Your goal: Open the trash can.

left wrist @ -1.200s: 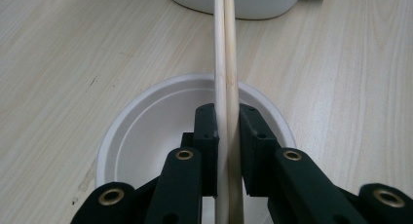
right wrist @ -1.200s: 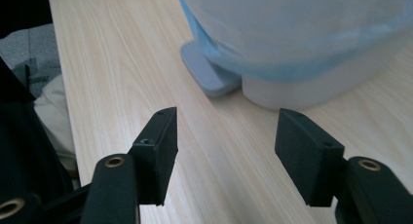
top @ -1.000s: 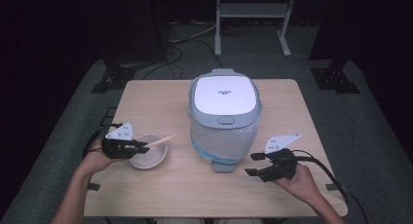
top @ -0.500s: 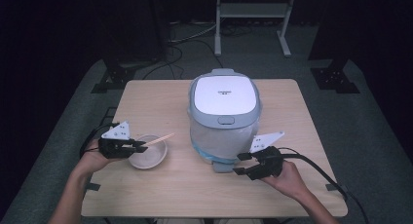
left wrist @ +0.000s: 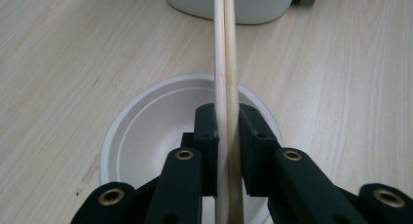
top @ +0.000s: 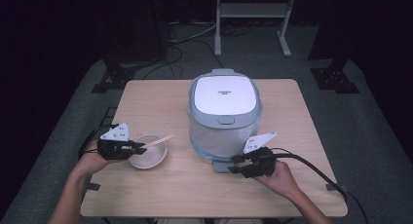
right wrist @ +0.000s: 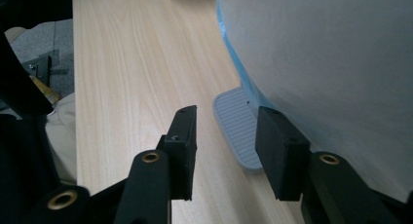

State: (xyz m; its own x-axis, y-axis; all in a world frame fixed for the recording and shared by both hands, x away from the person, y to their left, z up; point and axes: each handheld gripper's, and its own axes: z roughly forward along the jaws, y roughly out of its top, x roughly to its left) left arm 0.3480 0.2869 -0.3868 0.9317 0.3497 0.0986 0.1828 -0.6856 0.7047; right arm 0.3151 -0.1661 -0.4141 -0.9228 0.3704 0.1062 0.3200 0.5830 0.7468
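Observation:
A white and pale-blue rice cooker (top: 224,114) stands lid-down in the middle of the table. Its grey tab (right wrist: 237,126) sticks out at the front base. My right gripper (top: 234,164) is open right at that tab, with the jaws on either side of it in the right gripper view (right wrist: 226,136). To the left a white bowl (top: 147,152) rests on the table. My left gripper (top: 139,147) hovers over the bowl (left wrist: 156,131), shut on a pair of wooden chopsticks (left wrist: 225,63) that point toward the cooker (left wrist: 229,5).
The wooden table (top: 156,102) has bare room behind and on both sides of the cooker. Black cables (top: 311,165) trail from the right gripper off the right front edge. A metal stand (top: 251,12) and dark tripod feet sit on the floor behind.
My right gripper has moved left and forward to the cooker's front base, up to the grey tab. The left gripper with the chopsticks has stayed over the bowl.

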